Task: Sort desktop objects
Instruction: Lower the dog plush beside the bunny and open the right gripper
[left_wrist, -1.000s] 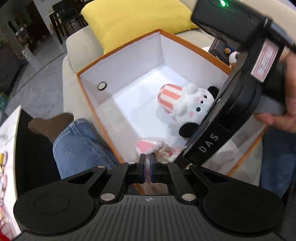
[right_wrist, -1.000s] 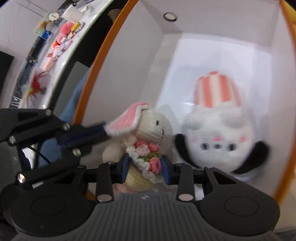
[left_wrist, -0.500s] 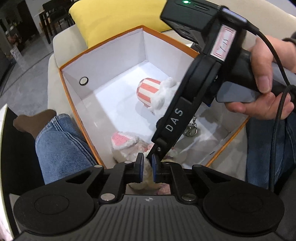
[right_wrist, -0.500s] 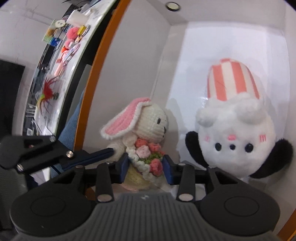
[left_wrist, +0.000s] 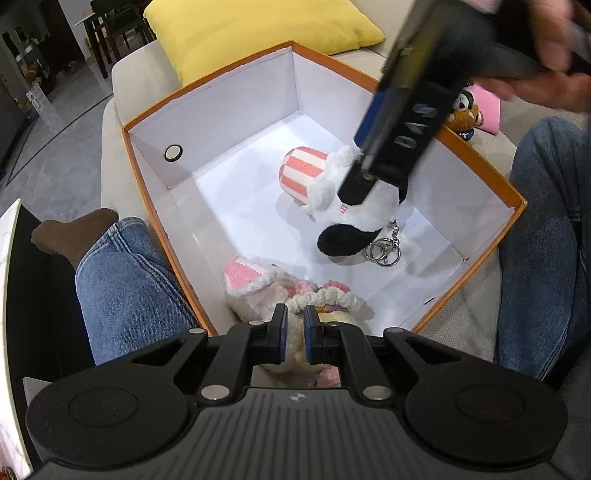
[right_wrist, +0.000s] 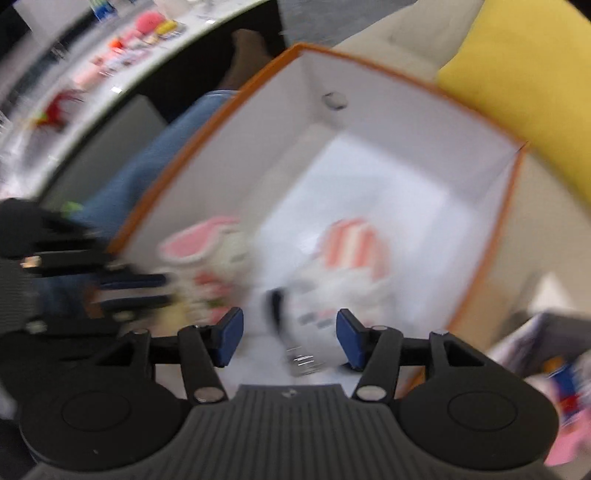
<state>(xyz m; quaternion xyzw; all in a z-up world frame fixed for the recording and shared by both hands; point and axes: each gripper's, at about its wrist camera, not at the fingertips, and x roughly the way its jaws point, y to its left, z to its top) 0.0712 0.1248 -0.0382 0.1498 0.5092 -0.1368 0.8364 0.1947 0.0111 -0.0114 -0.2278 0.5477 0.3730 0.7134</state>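
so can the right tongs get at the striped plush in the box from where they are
Probably yes: the right tongs are opening, nothing between them, above the uncovered box, with the striped plush lying clear beside the crochet bunny.

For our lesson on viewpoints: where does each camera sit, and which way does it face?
Left wrist: on the left tongs, looking steeply down into the box; jeans and the right hand show.
Right wrist: on the right tongs, jaws opening, nothing between; blurred, above the box.
Shared: box, bunny, striped plush.
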